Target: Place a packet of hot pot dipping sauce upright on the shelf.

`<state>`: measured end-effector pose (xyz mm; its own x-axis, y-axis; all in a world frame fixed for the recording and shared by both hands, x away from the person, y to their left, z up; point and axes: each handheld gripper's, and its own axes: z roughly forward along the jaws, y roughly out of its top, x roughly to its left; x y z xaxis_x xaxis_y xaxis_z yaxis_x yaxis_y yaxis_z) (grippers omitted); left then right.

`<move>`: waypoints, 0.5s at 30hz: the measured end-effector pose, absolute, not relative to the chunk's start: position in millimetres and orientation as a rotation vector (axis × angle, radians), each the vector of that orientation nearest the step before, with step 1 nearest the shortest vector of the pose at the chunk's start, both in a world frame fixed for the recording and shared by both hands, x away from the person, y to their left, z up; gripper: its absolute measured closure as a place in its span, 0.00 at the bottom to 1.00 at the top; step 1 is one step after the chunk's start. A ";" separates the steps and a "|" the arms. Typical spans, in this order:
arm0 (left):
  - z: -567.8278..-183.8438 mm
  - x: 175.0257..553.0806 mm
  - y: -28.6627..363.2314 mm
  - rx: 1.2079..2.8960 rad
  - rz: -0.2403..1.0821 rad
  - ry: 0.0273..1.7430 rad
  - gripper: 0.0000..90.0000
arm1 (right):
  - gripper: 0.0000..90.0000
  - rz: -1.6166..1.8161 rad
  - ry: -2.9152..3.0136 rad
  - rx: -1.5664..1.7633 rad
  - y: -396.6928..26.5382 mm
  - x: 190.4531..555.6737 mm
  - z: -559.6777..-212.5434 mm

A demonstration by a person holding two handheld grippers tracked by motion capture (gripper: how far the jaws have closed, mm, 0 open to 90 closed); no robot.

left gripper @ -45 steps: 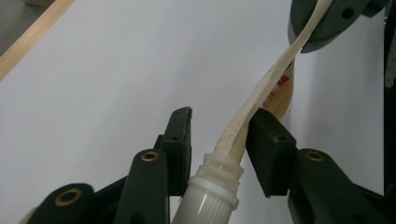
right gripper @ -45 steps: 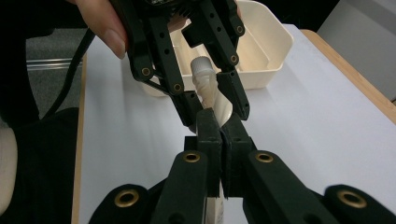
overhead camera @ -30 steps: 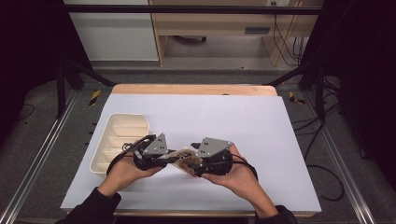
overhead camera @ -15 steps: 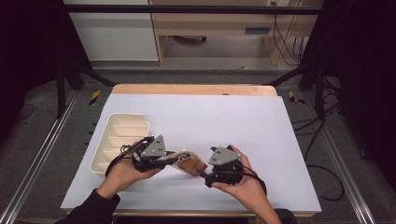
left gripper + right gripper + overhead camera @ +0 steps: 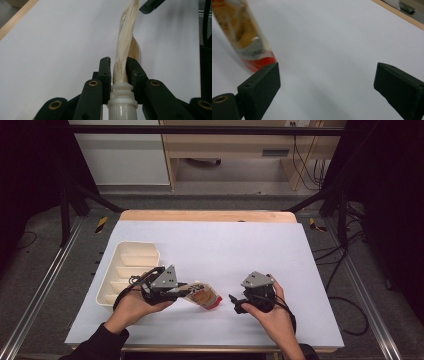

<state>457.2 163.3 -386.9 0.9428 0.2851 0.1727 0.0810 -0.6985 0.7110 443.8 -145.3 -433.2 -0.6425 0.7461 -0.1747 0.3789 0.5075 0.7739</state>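
A flat food pouch [image 5: 201, 296] with a white screw cap, tan print and a red bottom edge lies low over the white table sheet [image 5: 225, 245]. My left gripper [image 5: 186, 290] is shut on the pouch's neck. In the left gripper view the jaws pinch the pouch [image 5: 123, 55] just above its ribbed cap [image 5: 122, 106]. My right gripper [image 5: 236, 304] stands open a little to the right of the pouch, clear of it. The right gripper view shows wide-apart jaws with bare sheet between them and the pouch's red end [image 5: 249, 37] at upper left.
A cream divided tray [image 5: 125, 270] sits at the left edge of the sheet, behind the left hand. The table's wooden far edge [image 5: 207, 216] lies beyond. Metal frame rails and cables run along both sides on the floor.
My right gripper has let go of the pouch, opened, and drawn back to the right. The left gripper keeps hold of the pouch's neck in about the same place.
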 end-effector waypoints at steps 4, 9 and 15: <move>-386.5 456.9 163.0 2.331 0.340 0.257 0.84 | 0.09 0.971 2.221 0.993 -156.1 448.1 -434.6; -386.6 457.2 163.7 2.323 0.314 0.262 0.84 | 0.10 0.996 2.199 1.102 -169.5 453.1 -436.7; -386.0 456.9 163.5 2.326 0.308 0.261 0.84 | 0.10 0.995 2.190 1.152 -175.9 455.7 -439.1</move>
